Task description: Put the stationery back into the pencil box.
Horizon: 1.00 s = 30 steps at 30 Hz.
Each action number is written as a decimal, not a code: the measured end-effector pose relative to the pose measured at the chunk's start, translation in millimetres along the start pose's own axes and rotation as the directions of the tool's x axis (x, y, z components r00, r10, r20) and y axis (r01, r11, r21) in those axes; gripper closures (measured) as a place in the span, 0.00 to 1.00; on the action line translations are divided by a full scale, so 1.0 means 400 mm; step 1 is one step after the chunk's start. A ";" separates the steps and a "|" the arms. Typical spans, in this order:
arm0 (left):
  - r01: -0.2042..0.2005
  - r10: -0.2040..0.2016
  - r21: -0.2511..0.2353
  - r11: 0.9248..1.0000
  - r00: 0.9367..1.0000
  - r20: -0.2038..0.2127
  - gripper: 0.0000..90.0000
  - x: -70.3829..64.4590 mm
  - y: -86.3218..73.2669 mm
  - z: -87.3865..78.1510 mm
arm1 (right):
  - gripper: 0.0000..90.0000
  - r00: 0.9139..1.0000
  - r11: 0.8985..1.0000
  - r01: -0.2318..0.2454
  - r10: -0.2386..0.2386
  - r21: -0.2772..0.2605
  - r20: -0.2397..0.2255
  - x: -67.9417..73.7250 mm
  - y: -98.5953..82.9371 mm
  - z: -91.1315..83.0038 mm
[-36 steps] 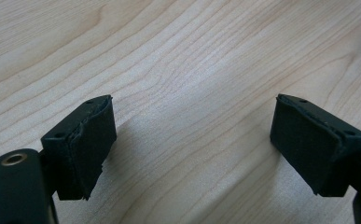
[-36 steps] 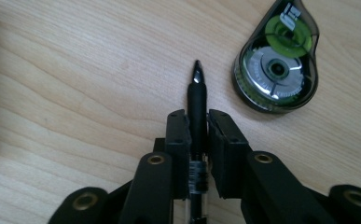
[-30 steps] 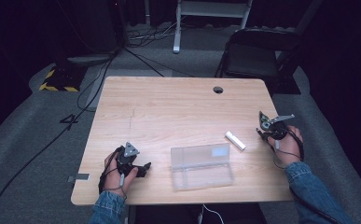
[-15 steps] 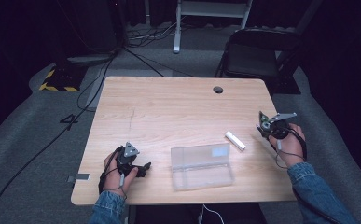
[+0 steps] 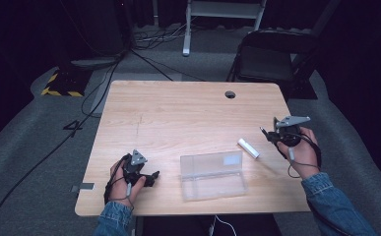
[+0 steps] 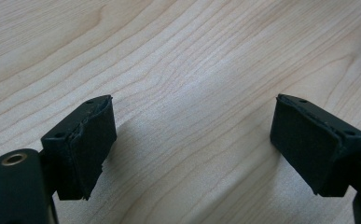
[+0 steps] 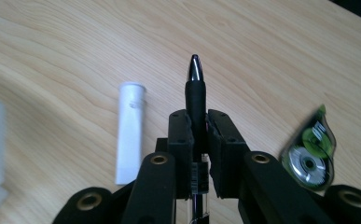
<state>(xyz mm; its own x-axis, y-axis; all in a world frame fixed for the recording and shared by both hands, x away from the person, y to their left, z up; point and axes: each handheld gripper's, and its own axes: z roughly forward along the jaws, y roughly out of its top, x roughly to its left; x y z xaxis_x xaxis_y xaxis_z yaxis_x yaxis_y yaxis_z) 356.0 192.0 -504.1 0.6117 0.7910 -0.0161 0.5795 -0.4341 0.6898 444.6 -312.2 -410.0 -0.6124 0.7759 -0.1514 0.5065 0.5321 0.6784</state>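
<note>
Fingers of right gripper (image 7: 199, 140) clamp 1 pen (image 7: 196, 88) at its grip, probably light, stiff, slippery; left gripper (image 6: 192, 140) gapes wide, holding nothing.

Both forearms wore blue denim sleeves, one behind the left gripper (image 5: 151, 175) and one behind the right gripper (image 5: 266, 134). Each gripper was black, topped by a grey three-cornered plate, with a black cable looped around the hand. Its jaws ended in blocky black pads (image 6: 93, 140) with small screw holes, and brass-coloured rivets sat in the linkage arms.
</note>
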 end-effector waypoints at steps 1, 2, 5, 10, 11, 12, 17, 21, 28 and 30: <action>0.003 -0.003 -0.001 1.000 1.000 0.001 0.16 0.000 0.000 0.000 | 0.89 1.000 1.000 0.007 -0.007 -0.013 -0.012 0.009 0.007 -0.005; 0.006 -0.006 -0.005 1.000 1.000 0.001 0.17 -0.001 -0.001 0.001 | 0.89 1.000 1.000 0.008 -0.008 -0.019 -0.018 0.015 0.011 -0.008; 0.009 -0.009 -0.005 1.000 1.000 0.000 0.17 -0.002 -0.001 0.001 | 0.89 0.999 0.999 0.021 -0.023 -0.039 -0.047 0.038 0.025 -0.016; 0.000 0.000 -0.003 1.000 1.000 -0.001 0.17 -0.002 -0.001 0.000 | 0.89 0.994 0.997 0.039 -0.046 -0.072 -0.097 0.072 0.045 -0.029; -0.004 0.004 -0.003 1.000 1.000 -0.002 0.17 -0.001 -0.001 0.000 | 0.89 0.993 0.996 0.042 -0.050 -0.078 -0.105 0.077 0.047 -0.030; -0.004 0.004 -0.002 1.000 1.000 -0.002 0.17 -0.001 -0.001 -0.001 | 0.89 0.992 0.995 0.044 -0.054 -0.085 -0.115 0.084 0.051 -0.033; -0.004 0.004 -0.002 1.000 1.000 -0.002 0.17 -0.001 -0.001 -0.001 | 0.89 0.982 0.991 0.072 -0.090 -0.114 -0.163 0.122 0.070 -0.042; -0.005 0.005 -0.003 1.000 1.000 -0.002 0.17 -0.001 -0.001 -0.001 | 0.89 0.975 0.988 0.090 -0.114 -0.129 -0.189 0.143 0.078 -0.045; 0.004 -0.004 -0.003 1.000 1.000 0.001 0.17 -0.002 -0.001 0.000 | 0.89 0.957 0.981 0.124 -0.159 -0.153 -0.243 0.192 0.091 -0.046; 0.009 -0.009 -0.004 1.000 1.000 0.002 0.17 -0.003 -0.001 0.000 | 0.89 0.948 0.978 0.133 -0.173 -0.161 -0.267 0.210 0.095 -0.046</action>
<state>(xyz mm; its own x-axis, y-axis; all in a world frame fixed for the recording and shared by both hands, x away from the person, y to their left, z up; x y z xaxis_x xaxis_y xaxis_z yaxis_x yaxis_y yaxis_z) 355.1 191.2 -504.5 0.6074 0.7941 -0.0233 0.5828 -0.4255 0.6923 401.4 -233.0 -383.8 -0.8304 0.5529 -0.0690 0.3161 0.5695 0.7588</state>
